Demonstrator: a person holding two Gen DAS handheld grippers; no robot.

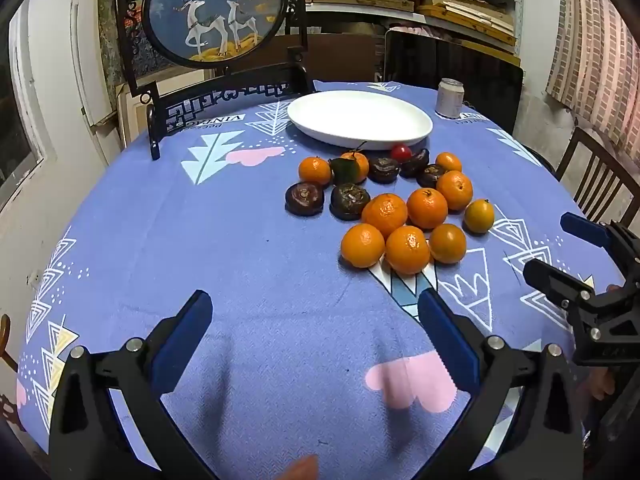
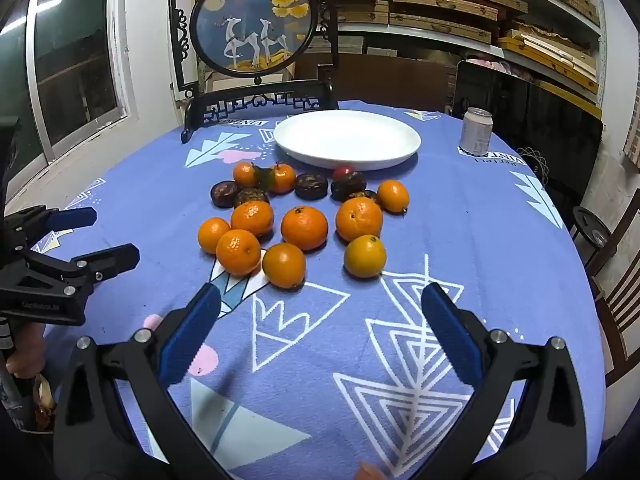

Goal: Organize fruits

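Note:
Several orange tangerines lie loose on the blue patterned tablecloth, mixed with several dark brown round fruits and one small red tomato. Just behind the pile sits an empty white plate. My left gripper hovers over bare cloth, near and left of the pile, open with nothing between its blue pads. My right gripper is also open and holds nothing, its tips just short of the nearest tangerines.
A drink can stands at the back right of the table. A round deer-picture screen on a black stand rises behind the plate. Wooden chairs stand off the table's right edge.

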